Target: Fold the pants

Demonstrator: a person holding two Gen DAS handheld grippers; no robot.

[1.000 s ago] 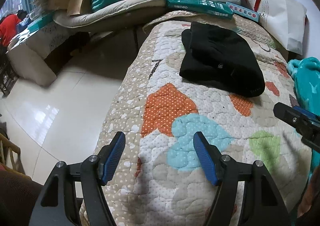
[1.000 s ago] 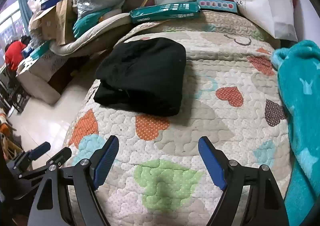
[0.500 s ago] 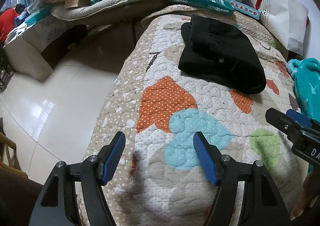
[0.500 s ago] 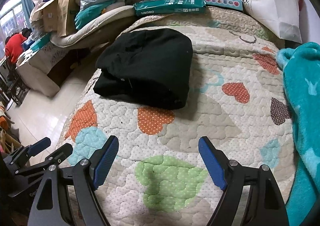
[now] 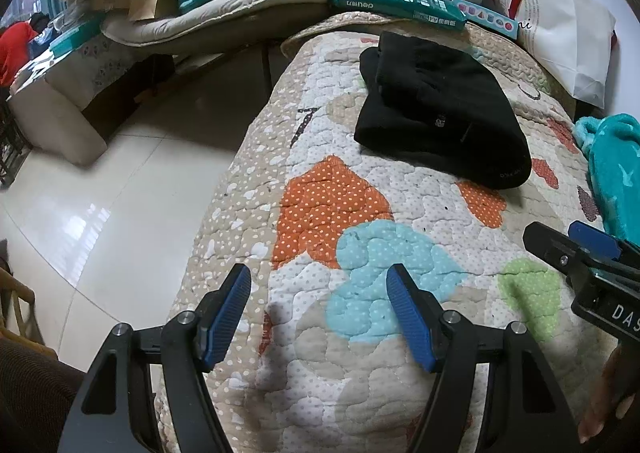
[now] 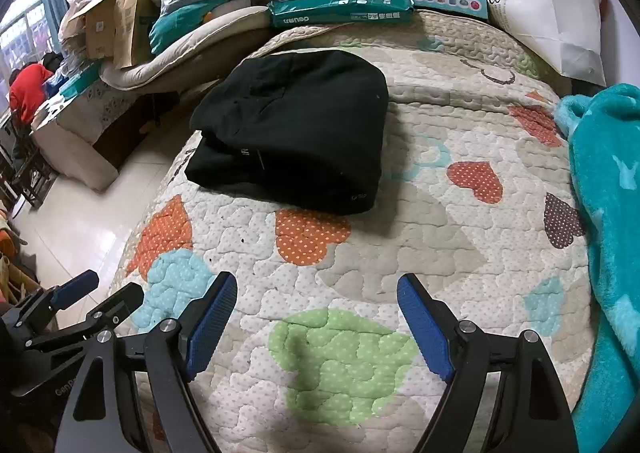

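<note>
Little change is seen against the frames of a second ago: the folded black pants are framed slightly differently in both wrist views, while their fold and their place on the quilt are unchanged. Both tongs are held released, with nothing between the blue ribbed pads: the left gripper is spread over an orange and a pale blue patch near the bed's edge, and the right gripper is spread wider over a green patch. The pants are found well ahead of both tongs, apart from them, lying flat as a thick rounded rectangle of soft, matte, fleecy cloth (a small pale mark is visible on one layer). In the right wrist view their long axis is seen running from near-left to far-right, with the stacked layer edges turned toward the floor side and the rounded fold toward the right. The quilt is puffy, stitched in wavy cells and dotted with heart shapes. A plush teal blanket is seen to the right of the right gripper.
</note>
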